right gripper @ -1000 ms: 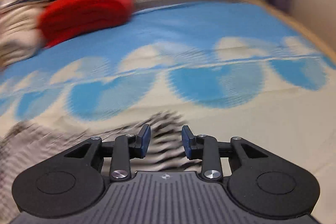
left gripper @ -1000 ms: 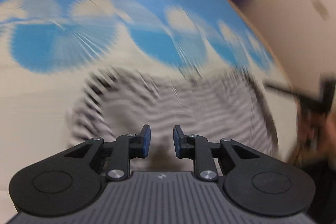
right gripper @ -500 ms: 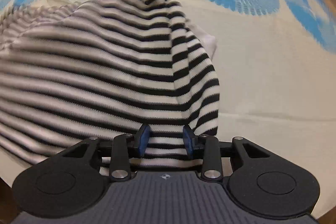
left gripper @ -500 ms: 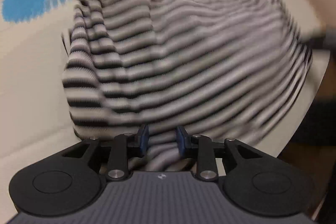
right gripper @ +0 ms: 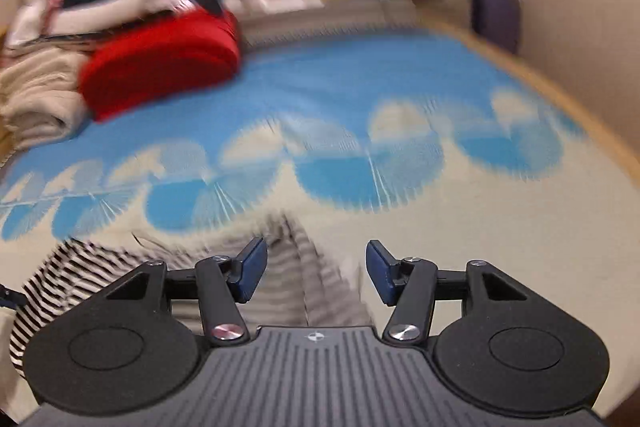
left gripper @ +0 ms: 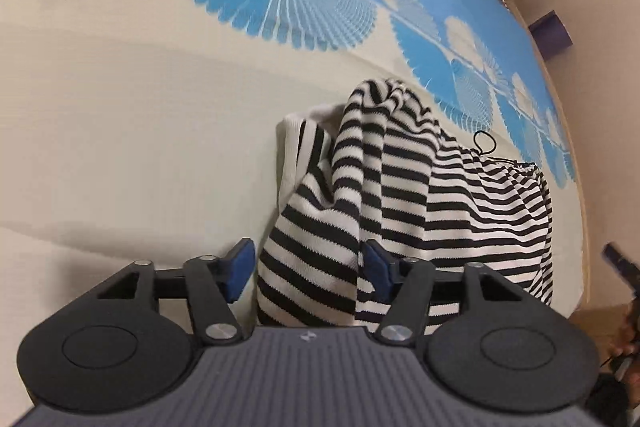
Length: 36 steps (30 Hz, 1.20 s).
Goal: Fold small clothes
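Observation:
A black-and-white striped garment (left gripper: 408,211) lies bunched on the cream and blue bedspread (left gripper: 140,131), with a thin black cord loop at its far side. My left gripper (left gripper: 308,267) is over the garment's near end and its jaws are opening. Striped cloth lies between them, but the left pad (left gripper: 240,265) stands clear of it. In the blurred right wrist view the striped garment (right gripper: 288,259) lies low and left. My right gripper (right gripper: 316,271) is above its edge, its jaws also opening, with no pad pressing on the cloth.
A red folded bundle (right gripper: 160,55) and a pile of cream blankets (right gripper: 36,99) sit at the far left of the bed. A purple box (right gripper: 496,19) stands by the wall on the right. The bed's wooden edge (right gripper: 560,95) runs along that side.
Half a second ago both grippers pinched the striped garment, held up and spread. Now both jaws stand wide and the garment lies bunched on the bed. The right view has swung up toward the room.

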Available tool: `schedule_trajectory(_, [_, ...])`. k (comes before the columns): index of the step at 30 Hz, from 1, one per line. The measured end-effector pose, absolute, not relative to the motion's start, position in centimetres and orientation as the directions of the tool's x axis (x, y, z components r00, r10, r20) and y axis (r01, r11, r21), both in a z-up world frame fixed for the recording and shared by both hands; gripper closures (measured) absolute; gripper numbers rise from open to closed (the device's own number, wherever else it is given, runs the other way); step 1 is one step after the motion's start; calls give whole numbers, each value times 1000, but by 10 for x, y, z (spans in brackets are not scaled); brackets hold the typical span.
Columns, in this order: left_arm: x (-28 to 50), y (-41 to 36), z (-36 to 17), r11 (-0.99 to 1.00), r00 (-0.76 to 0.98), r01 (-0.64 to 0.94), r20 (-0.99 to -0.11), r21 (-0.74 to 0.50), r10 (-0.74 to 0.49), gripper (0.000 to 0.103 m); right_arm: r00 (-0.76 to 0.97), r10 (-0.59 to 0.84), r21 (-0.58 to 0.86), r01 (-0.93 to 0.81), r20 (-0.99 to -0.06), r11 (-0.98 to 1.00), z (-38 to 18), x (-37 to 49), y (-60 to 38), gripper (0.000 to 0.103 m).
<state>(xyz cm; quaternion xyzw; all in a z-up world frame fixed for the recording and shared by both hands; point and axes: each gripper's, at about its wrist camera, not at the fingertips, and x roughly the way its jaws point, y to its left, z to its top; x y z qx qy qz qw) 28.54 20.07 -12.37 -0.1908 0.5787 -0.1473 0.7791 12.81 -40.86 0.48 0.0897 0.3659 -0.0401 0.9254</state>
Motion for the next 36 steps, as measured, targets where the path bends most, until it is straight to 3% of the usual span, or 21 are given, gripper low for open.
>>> schedule_trajectory(7, [299,184,-153,886,244,18,-857,-464,-454,36,708,-62,152,234,-704,960,-5,141,-427,50])
schedule_trajectory(19, [303,157,-154,893,257,109,-855,-437,-450,32,716,-51,133,199,-696,971,-11,141,-415,50])
schedule_trajectory(21, [301,151,-153,896,264,131,-857,-423,-443,41,720,-52,131,197,-692,972,-10,141,-415,50])
schedule_trajectory(22, [300,147,-153,894,263,147,-855,-422,-447,64,722,-53,132,197,-689,972,-9,141,-415,50])
schedule_trajectory(23, [299,144,-155,887,247,154,-852,-436,-462,78,724,-55,131,199,-688,971,-9,140,-415,50])
schedule_trajectory(26, [294,136,-154,890,258,183,-853,-417,-453,83,723,-64,133,212,-688,968,-8,140,-415,50])
schedule_trajectory(32, [287,165,-128,851,332,131,-786,-508,-521,88,732,-69,140,221,-677,965,-5,139,-407,50])
schedule_trajectory(36, [278,190,-109,868,373,77,-793,-491,-481,89,750,-65,166,229,-658,959,1,140,-400,50])
